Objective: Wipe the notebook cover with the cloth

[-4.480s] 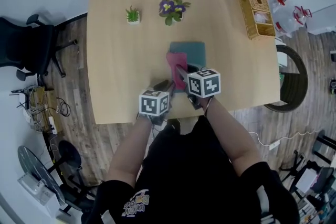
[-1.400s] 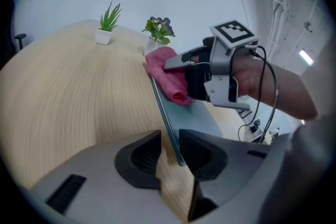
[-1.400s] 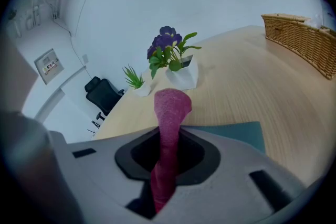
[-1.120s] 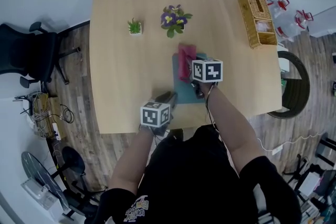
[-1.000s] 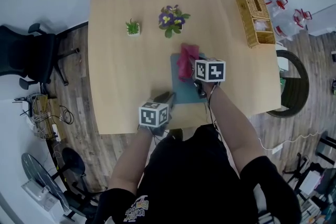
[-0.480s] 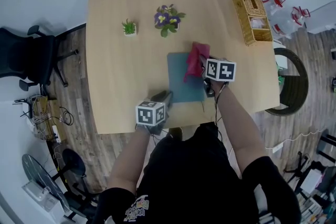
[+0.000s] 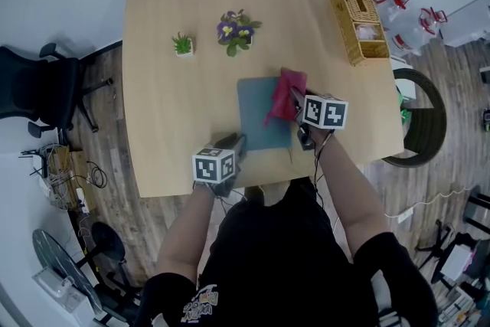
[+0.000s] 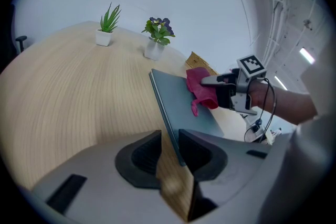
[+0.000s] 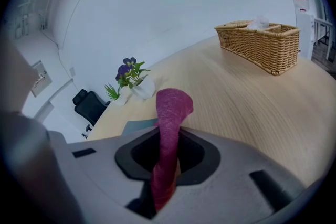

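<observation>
A grey-blue notebook [image 7: 259,117] lies flat near the front of the wooden table [image 7: 168,88]. My left gripper [image 7: 233,144] is at its near left corner, and in the left gripper view the notebook [image 8: 181,97] runs edge-on between the jaws of the left gripper [image 8: 169,147], which is shut on it. My right gripper [image 7: 296,108] is shut on a magenta cloth [image 7: 284,96] that rests on the cover's far right part. In the right gripper view the cloth [image 9: 170,110] stands up from between the right gripper's [image 9: 167,157] jaws.
A purple-flowered pot plant [image 7: 235,30] and a small green plant [image 7: 183,45] stand beyond the notebook. A wicker basket [image 7: 353,21] sits at the table's far right edge. An office chair [image 7: 34,88] stands on the floor to the left.
My right gripper has dragged the cloth across the cover, from its near left part to its far right edge. The left gripper has kept its hold at the near left corner.
</observation>
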A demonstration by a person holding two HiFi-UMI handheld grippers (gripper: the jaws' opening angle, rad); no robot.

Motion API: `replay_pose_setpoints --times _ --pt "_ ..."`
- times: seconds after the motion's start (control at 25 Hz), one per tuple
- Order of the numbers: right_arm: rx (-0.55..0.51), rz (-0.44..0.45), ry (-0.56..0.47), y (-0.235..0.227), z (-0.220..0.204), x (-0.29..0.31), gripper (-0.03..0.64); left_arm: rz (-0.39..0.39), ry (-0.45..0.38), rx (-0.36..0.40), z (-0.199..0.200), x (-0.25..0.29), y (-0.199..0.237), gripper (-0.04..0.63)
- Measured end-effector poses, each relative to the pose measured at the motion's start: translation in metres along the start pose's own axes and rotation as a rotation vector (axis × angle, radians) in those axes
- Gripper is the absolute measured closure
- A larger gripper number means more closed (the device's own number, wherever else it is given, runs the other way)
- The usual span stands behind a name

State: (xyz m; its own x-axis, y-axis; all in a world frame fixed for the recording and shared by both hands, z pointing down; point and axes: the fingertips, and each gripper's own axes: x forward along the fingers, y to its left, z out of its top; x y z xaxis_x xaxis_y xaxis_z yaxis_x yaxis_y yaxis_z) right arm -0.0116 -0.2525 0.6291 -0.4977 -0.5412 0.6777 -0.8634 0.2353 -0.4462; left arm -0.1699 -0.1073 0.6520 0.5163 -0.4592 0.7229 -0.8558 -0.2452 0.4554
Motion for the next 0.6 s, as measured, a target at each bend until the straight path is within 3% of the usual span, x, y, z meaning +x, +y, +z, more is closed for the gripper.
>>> replay_pose_setpoints --times 0.16,0.36,0.6 --pt "-0.043 0.088 -0.044 0.015 0.002 -0.021 0.549 -0.012 0.001 -0.004 -0.006 0.004 -0.001 0.498" --pt "-0.109 0.172 -0.062 0.026 0.004 -0.045 0.549 0.028 -0.03 -0.023 -0.004 0.0 -0.002 0.488" --pt "-0.21 0.273 -0.054 0.04 0.007 -0.067 0.549 0.083 -0.145 -0.057 0.014 -0.024 -0.018 0.489"
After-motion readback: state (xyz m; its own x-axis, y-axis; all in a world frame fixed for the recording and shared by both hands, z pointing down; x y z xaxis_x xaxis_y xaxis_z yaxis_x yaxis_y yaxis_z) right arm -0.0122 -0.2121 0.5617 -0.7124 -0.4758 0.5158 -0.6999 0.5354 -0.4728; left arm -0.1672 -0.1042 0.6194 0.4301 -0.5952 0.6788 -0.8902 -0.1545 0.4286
